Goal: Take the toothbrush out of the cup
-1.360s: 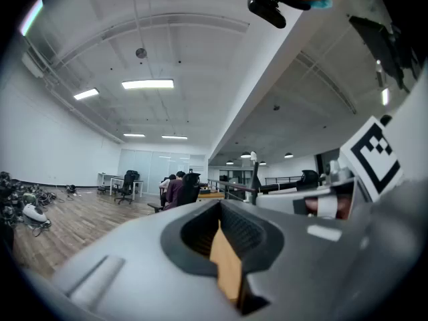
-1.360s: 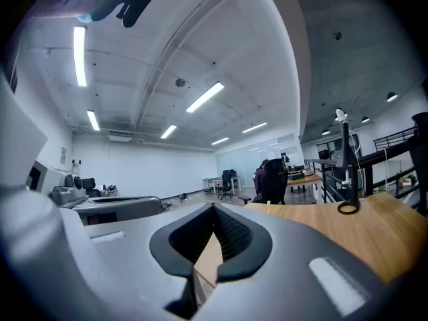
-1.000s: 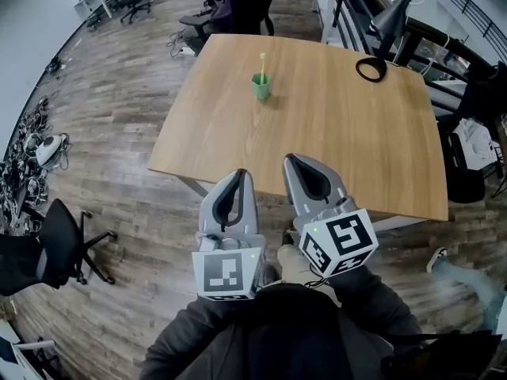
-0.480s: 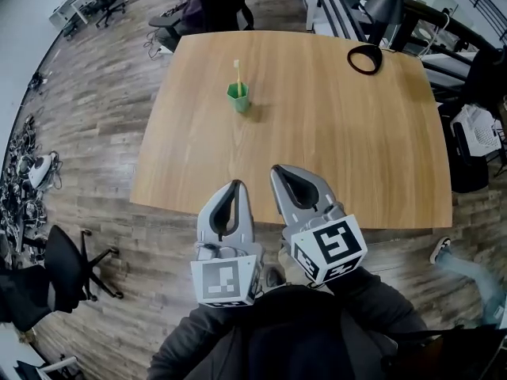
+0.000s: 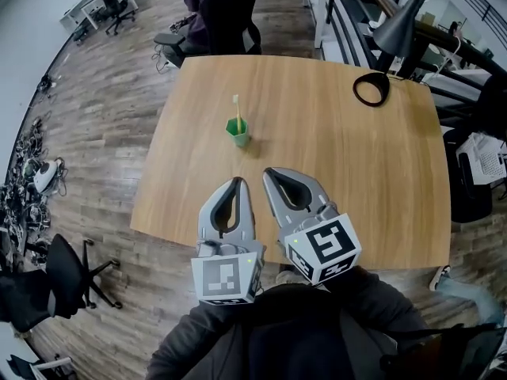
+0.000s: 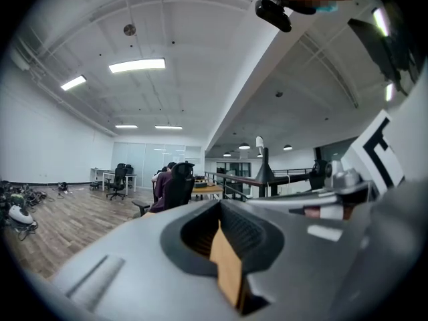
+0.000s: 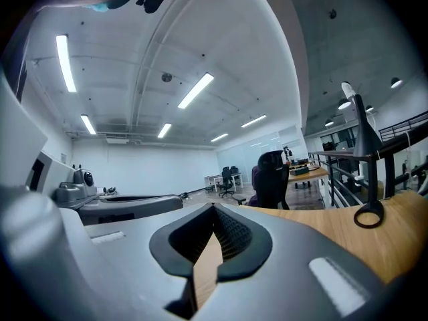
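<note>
A green cup (image 5: 238, 132) stands upright on the wooden table (image 5: 341, 157), left of its middle, with a pale toothbrush (image 5: 236, 109) sticking up out of it. My left gripper (image 5: 233, 184) and right gripper (image 5: 276, 174) are side by side over the table's near edge, both shut and holding nothing. They point toward the cup and are well short of it. In the left gripper view the left gripper (image 6: 221, 206) shows its jaws meeting. The right gripper (image 7: 214, 209) looks the same in its own view. Neither gripper view shows the cup.
A black desk lamp (image 5: 400, 30) with a ring base (image 5: 370, 90) stands at the table's far right corner. A person sits in a chair (image 5: 226, 6) behind the far edge. An office chair (image 5: 59, 271) stands on the wooden floor at the left.
Both grippers have come forward from over the floor to over the table's near edge, still shut. The cup now appears closer to them.
</note>
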{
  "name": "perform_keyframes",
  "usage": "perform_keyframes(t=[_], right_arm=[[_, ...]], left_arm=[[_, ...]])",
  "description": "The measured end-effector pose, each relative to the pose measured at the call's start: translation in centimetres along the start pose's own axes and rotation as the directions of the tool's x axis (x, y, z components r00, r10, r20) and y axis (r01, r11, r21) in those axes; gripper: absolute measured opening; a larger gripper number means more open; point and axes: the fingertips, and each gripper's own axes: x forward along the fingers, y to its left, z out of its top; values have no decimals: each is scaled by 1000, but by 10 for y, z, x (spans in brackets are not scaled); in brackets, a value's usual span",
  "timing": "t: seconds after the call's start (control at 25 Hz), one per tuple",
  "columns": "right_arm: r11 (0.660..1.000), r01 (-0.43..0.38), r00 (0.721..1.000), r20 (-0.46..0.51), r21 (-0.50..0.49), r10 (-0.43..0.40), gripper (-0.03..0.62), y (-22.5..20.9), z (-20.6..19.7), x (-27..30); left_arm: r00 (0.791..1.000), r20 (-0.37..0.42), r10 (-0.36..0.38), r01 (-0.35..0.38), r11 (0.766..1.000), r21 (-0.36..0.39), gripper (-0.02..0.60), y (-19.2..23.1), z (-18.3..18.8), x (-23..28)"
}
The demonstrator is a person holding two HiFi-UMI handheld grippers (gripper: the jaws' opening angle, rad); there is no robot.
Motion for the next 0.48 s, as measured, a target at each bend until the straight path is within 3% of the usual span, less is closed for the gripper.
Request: perform_keyframes(t=[0.16, 0.48], right_arm=[[1000, -28, 999, 45, -9, 29, 0, -11, 17, 7], [997, -78, 995, 70, 27, 76, 0, -7, 20, 18]], left_arm=[[1000, 26, 2, -3, 999, 32, 8, -8, 9, 11], [998, -4, 57, -56, 997, 57, 8, -1, 10, 10]])
